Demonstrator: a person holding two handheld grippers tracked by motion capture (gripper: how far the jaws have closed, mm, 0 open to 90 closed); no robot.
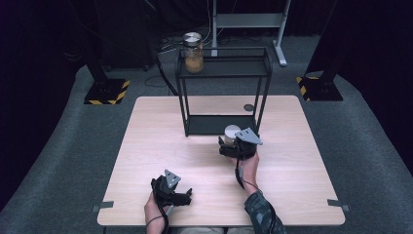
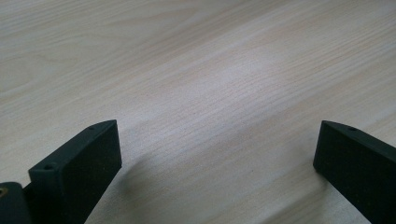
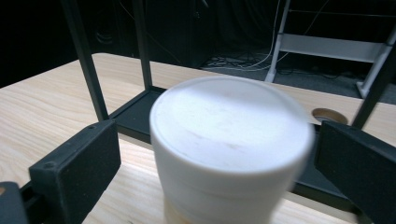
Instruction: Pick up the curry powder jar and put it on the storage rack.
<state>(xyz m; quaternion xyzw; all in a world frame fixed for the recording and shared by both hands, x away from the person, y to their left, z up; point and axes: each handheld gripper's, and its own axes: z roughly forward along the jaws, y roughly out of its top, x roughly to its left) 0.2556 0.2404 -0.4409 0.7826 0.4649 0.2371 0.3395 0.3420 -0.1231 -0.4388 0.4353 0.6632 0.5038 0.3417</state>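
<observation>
Left hand-held gripper (image 1: pixel 187 196) near bench (image 1: pixel 146 146) front edge, jaws wide apart, empty. Right hand-held gripper (image 1: pixel 229 141) farther forward, jaws spread either side of upright white-lidded jar (image 3: pixel 231 149), not visibly clamping it. Black rack (image 1: pixel 221 124) just beyond.

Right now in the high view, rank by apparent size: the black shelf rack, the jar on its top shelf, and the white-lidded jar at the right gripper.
1. Black shelf rack, by far the largest.
2. Jar on the top shelf.
3. White-lidded jar, mostly hidden by the right gripper, so ranks 2 and 3 are unsure.
</observation>
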